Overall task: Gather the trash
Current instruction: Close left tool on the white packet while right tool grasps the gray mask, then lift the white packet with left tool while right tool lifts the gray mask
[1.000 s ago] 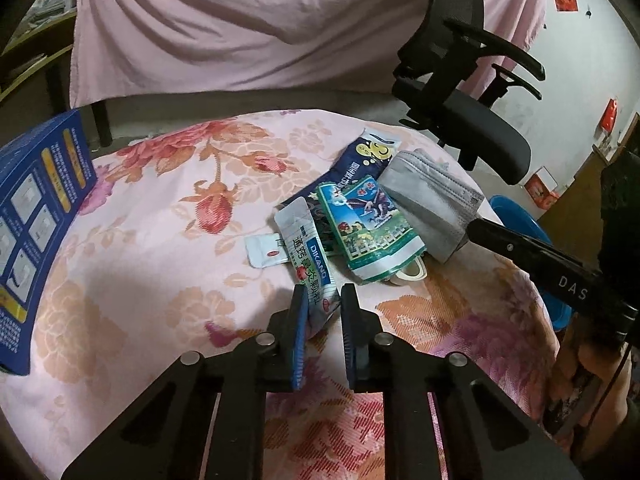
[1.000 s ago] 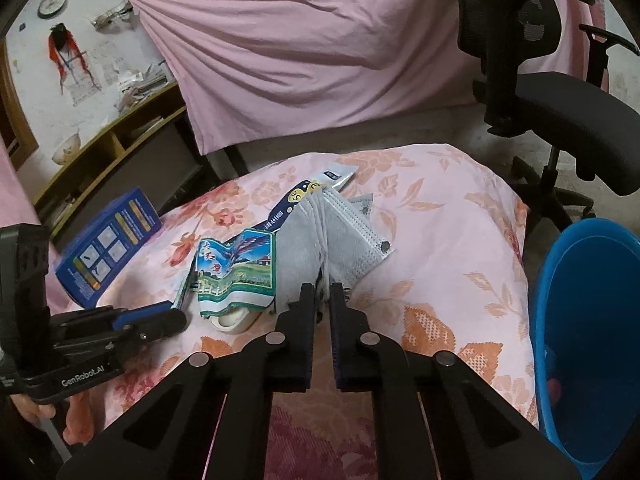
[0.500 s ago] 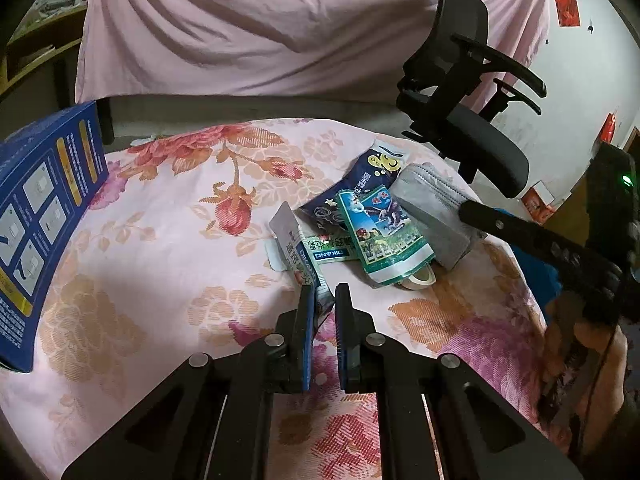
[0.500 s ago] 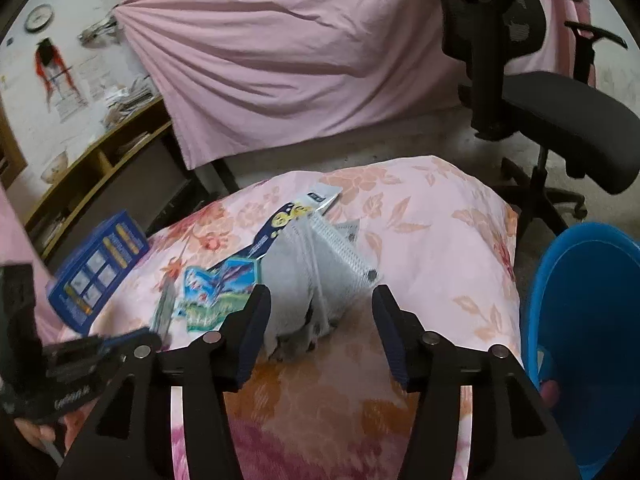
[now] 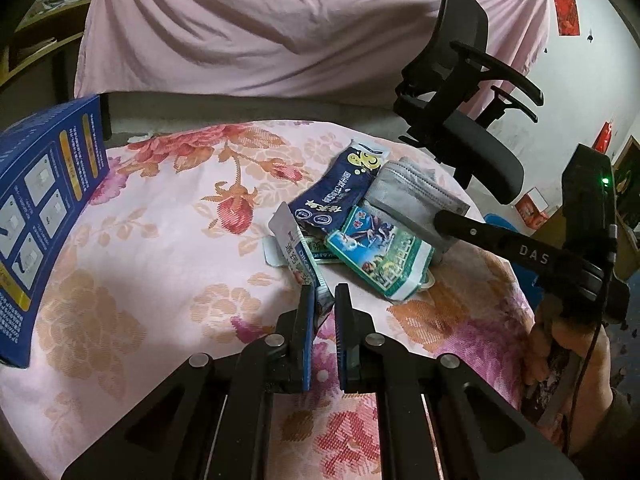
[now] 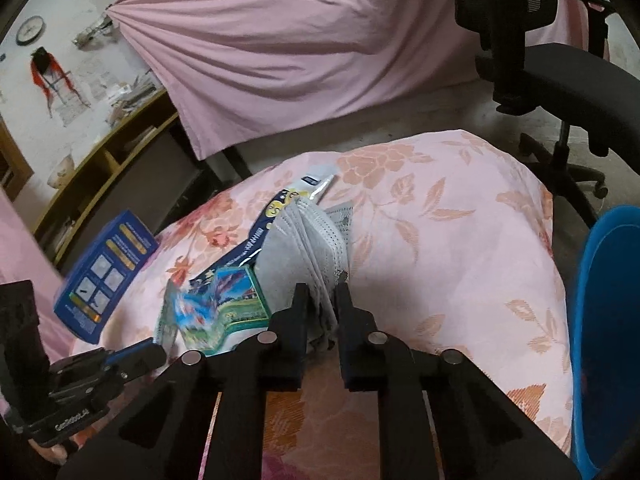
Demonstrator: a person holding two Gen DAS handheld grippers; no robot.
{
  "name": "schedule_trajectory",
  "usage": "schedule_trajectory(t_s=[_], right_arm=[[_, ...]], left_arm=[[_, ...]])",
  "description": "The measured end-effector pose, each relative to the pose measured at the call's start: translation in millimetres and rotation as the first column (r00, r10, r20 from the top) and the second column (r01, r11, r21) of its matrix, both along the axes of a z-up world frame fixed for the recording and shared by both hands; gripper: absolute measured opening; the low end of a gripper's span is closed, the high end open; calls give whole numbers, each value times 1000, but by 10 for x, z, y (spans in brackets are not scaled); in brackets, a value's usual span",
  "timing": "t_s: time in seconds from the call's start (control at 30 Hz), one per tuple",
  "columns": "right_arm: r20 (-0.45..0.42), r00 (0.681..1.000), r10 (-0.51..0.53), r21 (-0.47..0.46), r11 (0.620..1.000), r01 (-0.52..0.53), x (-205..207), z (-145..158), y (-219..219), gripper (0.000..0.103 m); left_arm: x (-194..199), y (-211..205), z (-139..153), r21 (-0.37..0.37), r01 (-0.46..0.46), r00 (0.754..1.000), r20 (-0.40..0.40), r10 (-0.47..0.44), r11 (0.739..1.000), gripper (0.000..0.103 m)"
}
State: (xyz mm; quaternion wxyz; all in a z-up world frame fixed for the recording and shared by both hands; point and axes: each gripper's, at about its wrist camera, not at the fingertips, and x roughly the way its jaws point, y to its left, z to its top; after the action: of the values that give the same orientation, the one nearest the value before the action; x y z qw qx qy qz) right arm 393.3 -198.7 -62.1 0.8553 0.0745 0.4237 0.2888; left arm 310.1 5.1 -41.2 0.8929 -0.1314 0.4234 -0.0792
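Left gripper [image 5: 322, 300]: lower centre of the left wrist view, fingers drawn close and clamped on the near end of a white sachet [image 5: 301, 254] with green print, which lay on the floral cloth [image 5: 160, 260] and ran up and left from the jaws.

Right gripper [image 6: 321, 300]: lower centre of the right wrist view, fingers narrowed around the near edge of a grey face mask [image 6: 306, 248]; the mask's folds stood up between the pads. In the left wrist view the same gripper [image 5: 444, 218] entered from the right, its tip at the grey mask.

Trash pile, mid-frame in both views, touching or overlapping: green picture packet [image 5: 378, 254] just right of the sachet; dark blue wrapper [image 5: 336, 196] with a yellow cartoon face behind it; mask at the right of the pile.

Blue box [image 5: 38, 216]: left edge of the left wrist view, standing on the cloth, well apart from the pile.

Blue bin [image 6: 608, 320]: right edge of the right wrist view, beside the cloth-covered surface.

Black office chair [image 5: 464, 120]: upper right, beyond the surface.

Pink drape [image 5: 280, 28]: upper frame, farthest back.
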Motion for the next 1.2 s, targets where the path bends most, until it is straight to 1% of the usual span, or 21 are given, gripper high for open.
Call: schedule_trajectory(t_s=[0.07,0.27,0.4,0.5,0.7,0.8,0.97,1.07,1.13,1.2], right_arm=[[19,1000,5,3,1000,-5,-37,29,-11,7],[84,996,-8,27,1000,6,-224,145,-153,5],[144,989,-21,29,999,17,-363,250,-228,5],[172,985,-23,31,999,18,-449,298,-281,5],[176,984,-37,40,999,30,-536,339,-399,5],[195,980,-41,39,999,34,-596,402,-453,5],[216,975,-45,36,999,38,-704,433,-555,5],[203,978,-51,36,998,45,-732,416,-632,5],[181,982,-48,36,998,42,-730,378,-681,5],[140,989,-37,18,999,35,-704,310,-711,7]], left_arm=[[-41,-3,15,5,2,1000,3,-2,1000,7],[-143,-61,86,21,14,1000,27,-15,1000,7],[-220,-137,142,40,23,998,58,-26,999,7],[-262,-203,179,48,34,996,79,-38,998,7],[-275,-262,180,50,36,996,80,-39,998,7],[-291,-267,187,50,35,996,85,-39,998,7],[-324,-325,228,62,38,993,111,-45,997,7],[-338,-362,234,63,47,992,115,-54,997,7],[-340,-400,227,66,54,992,110,-62,996,7],[-338,-435,207,72,63,992,100,-70,995,7]])
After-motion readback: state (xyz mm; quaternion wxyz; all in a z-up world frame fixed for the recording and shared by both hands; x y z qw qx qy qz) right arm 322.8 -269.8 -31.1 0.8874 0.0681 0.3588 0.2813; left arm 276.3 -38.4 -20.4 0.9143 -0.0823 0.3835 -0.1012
